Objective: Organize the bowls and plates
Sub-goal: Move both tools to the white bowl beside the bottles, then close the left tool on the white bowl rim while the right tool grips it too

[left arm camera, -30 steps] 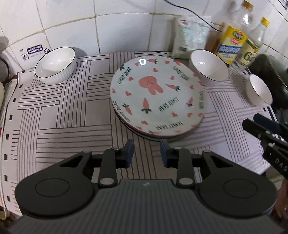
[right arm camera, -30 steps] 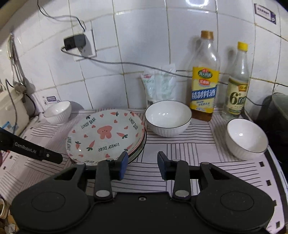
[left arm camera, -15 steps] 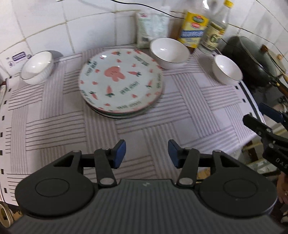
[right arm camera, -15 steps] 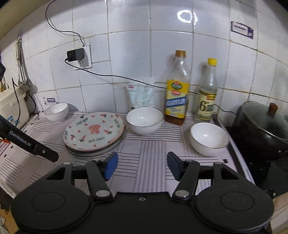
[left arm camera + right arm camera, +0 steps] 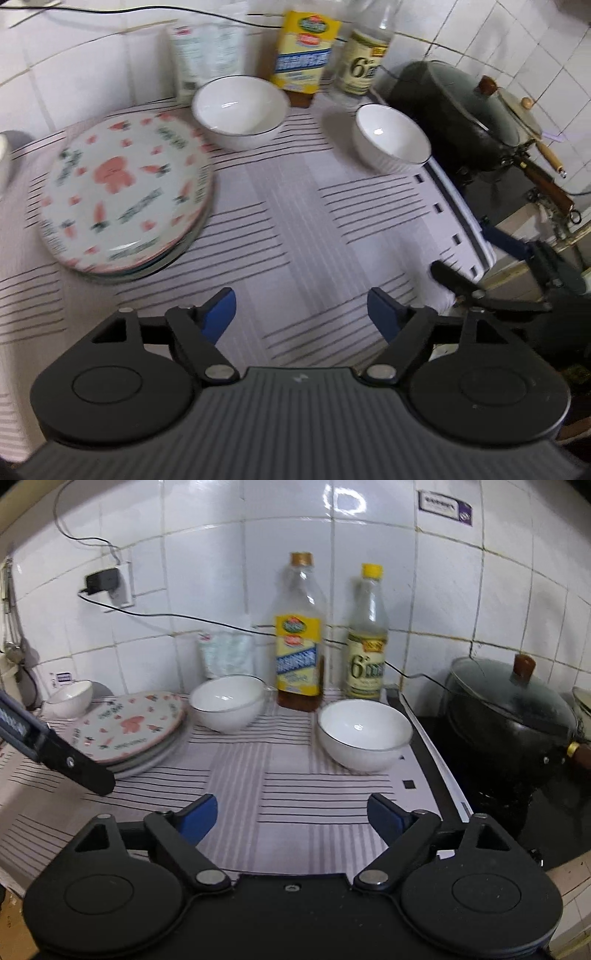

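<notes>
A stack of plates with a pink rabbit pattern on top (image 5: 122, 195) (image 5: 129, 731) sits on the striped cloth at the left. A large white bowl (image 5: 240, 110) (image 5: 227, 703) stands behind it near the wall. A second white bowl (image 5: 391, 142) (image 5: 364, 733) stands at the cloth's right edge. A small white bowl (image 5: 68, 698) sits far left by the wall. My left gripper (image 5: 301, 308) is open and empty above the cloth's front. My right gripper (image 5: 291, 818) is open and empty, in front of the right bowl.
Two bottles (image 5: 299, 642) (image 5: 367, 638) and a white packet (image 5: 227, 653) stand against the tiled wall. A black lidded pot (image 5: 509, 716) sits on the stove at the right. A charger cable (image 5: 147, 614) runs along the wall. The striped cloth (image 5: 295, 786) covers the counter.
Both grippers have opened wider and pulled back from the plates. The left view has swung right, from the plates toward the bowls and pot. The right view has also shifted right.
</notes>
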`<state>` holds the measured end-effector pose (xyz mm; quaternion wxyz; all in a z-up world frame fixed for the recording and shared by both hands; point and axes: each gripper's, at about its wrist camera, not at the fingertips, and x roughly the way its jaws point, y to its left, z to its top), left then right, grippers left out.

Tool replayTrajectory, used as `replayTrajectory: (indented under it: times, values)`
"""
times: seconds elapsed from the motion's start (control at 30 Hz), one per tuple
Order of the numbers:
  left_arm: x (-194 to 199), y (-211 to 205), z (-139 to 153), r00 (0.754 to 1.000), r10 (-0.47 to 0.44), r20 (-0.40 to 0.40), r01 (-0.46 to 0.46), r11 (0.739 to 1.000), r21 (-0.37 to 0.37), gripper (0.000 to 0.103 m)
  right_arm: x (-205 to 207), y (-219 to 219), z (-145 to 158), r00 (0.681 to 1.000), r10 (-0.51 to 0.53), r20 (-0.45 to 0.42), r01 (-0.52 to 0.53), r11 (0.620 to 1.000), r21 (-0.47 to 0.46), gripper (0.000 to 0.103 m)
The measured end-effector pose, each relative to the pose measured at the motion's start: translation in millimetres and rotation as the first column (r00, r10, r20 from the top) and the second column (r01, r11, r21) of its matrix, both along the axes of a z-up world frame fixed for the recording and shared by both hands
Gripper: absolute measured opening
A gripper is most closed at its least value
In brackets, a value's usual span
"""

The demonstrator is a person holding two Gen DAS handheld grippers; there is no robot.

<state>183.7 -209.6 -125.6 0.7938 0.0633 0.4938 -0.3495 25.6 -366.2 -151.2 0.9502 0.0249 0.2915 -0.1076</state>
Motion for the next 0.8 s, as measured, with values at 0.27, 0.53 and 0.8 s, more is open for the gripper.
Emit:
replayTrajectory:
  times: [0.27,0.53,0.8]
  values:
    - [19.8,-54.1,-14.6,1.000,0.005,0.006,-0.004,0.995,-0.097,0.085,33.6,-39.3,-40.5,1.000,0.012,-0.015,-0.012,1.000,0.008,0.094]
    - [50.8,-102.1,-25.7,0.997,0.071,-0.015,-0.073,0.980,-0.183,0.086,73.1,-72.1,-59.5,0.998,0.002,-0.060,-0.001,1.000,0.021,0.094]
    - [87.7,-137.3,-43.6,0.979,0.167,-0.113,-0.191,0.950,-0.248,0.086,116.8,-84.3,-64.9,0.985,0.049,-0.166,-0.055,0.998,-0.036,0.094]
